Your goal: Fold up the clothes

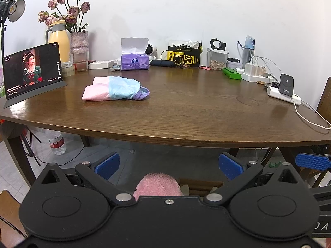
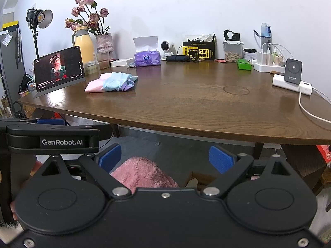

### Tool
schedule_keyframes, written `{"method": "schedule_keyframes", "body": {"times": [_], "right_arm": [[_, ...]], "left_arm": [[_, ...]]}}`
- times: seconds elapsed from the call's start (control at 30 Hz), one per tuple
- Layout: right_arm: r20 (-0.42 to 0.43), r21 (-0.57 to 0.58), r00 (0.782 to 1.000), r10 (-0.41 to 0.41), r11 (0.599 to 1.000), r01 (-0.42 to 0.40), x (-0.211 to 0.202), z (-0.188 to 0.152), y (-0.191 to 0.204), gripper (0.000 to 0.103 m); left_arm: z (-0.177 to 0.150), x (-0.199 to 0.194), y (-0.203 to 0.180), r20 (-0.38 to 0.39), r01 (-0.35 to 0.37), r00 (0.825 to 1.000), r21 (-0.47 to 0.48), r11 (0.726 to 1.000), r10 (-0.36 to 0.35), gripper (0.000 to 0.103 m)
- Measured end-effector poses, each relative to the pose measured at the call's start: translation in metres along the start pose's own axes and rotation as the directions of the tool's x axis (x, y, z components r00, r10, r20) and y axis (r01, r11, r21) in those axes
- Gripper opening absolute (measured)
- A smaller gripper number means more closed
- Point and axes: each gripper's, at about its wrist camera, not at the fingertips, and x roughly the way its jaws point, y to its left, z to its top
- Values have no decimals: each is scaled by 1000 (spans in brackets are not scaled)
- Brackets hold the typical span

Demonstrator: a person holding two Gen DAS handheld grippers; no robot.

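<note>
Wide bare stretch of table (image 1: 186, 113) is lying open right of the folded garment (image 1: 115, 88). Tablet (image 1: 33, 70) is crowding its left, tissue box (image 1: 134, 62) sitting behind it. My approach is staying unobstructed.

Left claw (image 1: 168, 165) open below table (image 1: 186, 111); folded garment (image 1: 115, 88) on tabletop.
</note>
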Motion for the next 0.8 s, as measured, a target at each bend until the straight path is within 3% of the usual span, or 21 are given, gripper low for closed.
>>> {"method": "schedule_keyframes", "body": {"times": [0.53,0.8], "right_arm": [[0,-1,1000,3,1000,-3,-1,-1,-1,95],[16,-7,1000,7,1000,-7,0,-1,-3,95]], "left_arm": [[0,-1,-1,8,-4,1000,2,1000,4,103],[1,-8,-4,48,36,998,22,999,-37,103]]}}
